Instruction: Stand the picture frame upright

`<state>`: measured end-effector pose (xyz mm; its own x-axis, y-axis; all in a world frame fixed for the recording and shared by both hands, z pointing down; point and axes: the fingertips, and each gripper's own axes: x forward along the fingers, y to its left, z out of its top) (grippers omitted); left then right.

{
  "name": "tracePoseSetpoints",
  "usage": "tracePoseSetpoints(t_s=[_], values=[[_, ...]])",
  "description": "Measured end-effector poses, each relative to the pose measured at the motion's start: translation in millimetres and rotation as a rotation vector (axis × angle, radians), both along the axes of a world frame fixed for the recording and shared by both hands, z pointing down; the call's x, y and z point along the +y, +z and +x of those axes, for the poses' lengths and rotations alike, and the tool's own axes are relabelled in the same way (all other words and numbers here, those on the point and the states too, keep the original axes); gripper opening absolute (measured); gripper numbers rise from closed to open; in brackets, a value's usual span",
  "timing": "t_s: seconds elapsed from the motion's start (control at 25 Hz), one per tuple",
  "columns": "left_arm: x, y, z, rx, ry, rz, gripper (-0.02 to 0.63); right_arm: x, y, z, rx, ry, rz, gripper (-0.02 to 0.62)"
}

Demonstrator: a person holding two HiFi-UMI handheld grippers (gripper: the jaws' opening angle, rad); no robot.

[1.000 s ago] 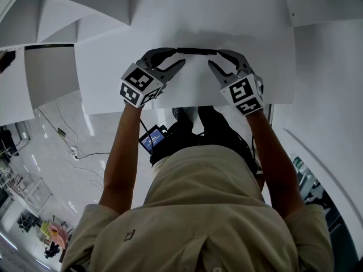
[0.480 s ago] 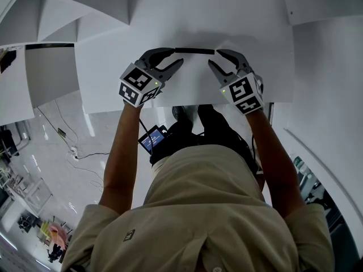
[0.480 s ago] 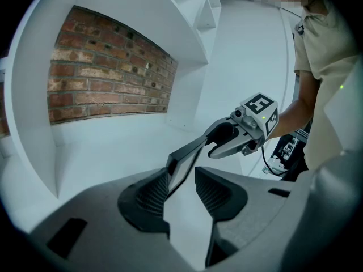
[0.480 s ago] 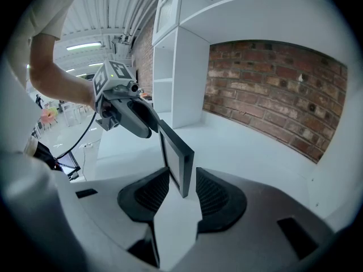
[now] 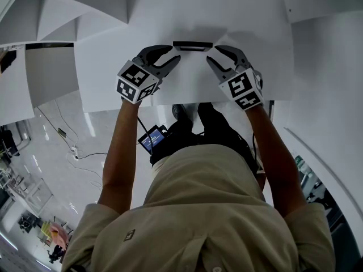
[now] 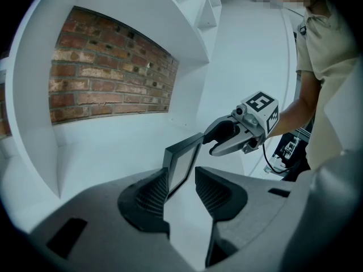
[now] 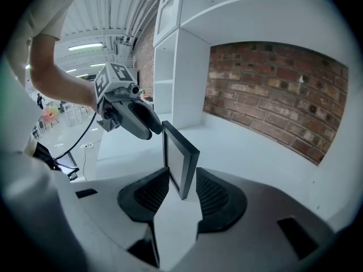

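Observation:
The picture frame is a small dark frame on the white shelf top, spanning the gap between my two grippers. My left gripper has the frame's left end between its jaws. In the left gripper view the frame leans at a tilt, against one pad with a gap at the other. My right gripper holds the other end. In the right gripper view the frame stands nearly upright with both pads against it.
A brick back wall closes the shelf bay behind the frame. White shelf uprights and boards stand on both sides. Below the shelf's front edge are my torso and, at the left, a floor with cables.
The frame has come up from a thin low line to a taller, more upright shape and sits slightly farther back. Both grippers have barely shifted.

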<state>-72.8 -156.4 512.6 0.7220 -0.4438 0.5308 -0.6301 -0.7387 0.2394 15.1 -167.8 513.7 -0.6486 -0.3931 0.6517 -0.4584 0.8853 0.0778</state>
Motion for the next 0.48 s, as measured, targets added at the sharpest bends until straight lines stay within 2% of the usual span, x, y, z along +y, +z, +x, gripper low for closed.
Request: tracePoseSetpoints(t_s=[0.16,0.36,0.48], values=[[-10,3,4,0.014,0.002,-0.005,0.13,-25,8,-9,-0.09,0.02,-0.095,0.164],[-12,-1,7,0.009,0.01,0.006,0.13,-26,2,-19,-0.111,-0.072,-0.067,0.186],[-10,1,4,0.002,0.011,0.001,0.13,-23,1,-22,-0.106,-0.088,-0.065,0.186]])
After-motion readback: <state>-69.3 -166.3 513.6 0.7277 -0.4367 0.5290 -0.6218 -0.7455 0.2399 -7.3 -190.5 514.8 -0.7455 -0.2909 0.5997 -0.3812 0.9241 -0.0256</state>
